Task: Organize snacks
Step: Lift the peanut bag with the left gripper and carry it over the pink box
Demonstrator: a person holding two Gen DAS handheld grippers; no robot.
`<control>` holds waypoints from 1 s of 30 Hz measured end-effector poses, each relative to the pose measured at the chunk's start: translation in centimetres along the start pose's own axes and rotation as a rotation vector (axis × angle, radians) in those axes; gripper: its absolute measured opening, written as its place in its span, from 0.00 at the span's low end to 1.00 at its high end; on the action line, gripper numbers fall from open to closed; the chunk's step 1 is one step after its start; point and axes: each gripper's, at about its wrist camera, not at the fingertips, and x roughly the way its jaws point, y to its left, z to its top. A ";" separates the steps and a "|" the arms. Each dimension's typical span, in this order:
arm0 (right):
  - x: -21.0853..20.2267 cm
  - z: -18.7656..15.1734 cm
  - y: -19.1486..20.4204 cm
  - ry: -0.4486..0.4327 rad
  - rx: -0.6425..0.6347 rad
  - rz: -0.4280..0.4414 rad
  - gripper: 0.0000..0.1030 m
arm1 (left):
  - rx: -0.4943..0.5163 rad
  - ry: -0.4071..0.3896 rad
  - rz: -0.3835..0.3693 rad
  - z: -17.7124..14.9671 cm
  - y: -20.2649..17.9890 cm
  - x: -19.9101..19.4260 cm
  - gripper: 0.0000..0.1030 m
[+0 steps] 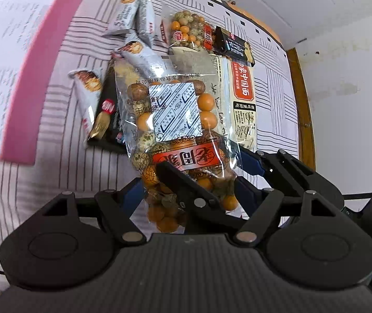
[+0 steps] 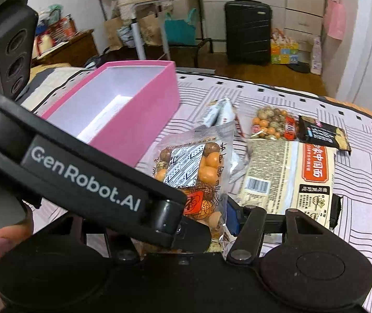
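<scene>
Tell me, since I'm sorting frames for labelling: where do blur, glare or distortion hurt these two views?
Left wrist view: pink box is motion-smeared at the left, glare streaks cross the clear nut bag, and the table edge bows from the fisheye. Right wrist view: sharp on the noodle pack, walls curve at the borders.

Left tool and right tool crossed, both pinching one bag

Showing glossy clear plastic nut bag; matt pink card box at ten o'clock; striped cloth beneath.
</scene>
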 end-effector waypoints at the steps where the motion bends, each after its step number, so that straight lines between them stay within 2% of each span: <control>1: -0.3 0.1 0.4 0.005 -0.011 0.007 0.63 | -0.010 -0.005 0.000 -0.4 0.1 -0.5 0.72; 10: -2.5 0.9 2.9 0.020 -0.071 0.095 0.63 | -0.047 -0.089 0.028 -3.4 0.8 -5.1 0.72; 20: -3.6 2.9 6.4 0.019 -0.155 0.158 0.63 | -0.090 -0.195 0.050 -4.7 2.1 -9.8 0.72; 28: -1.9 6.0 8.6 0.002 -0.205 0.253 0.61 | -0.127 -0.275 0.097 -3.8 4.6 -13.0 0.72; 30: -1.3 7.1 8.4 -0.009 -0.204 0.312 0.59 | -0.120 -0.307 0.127 -3.0 5.0 -13.6 0.72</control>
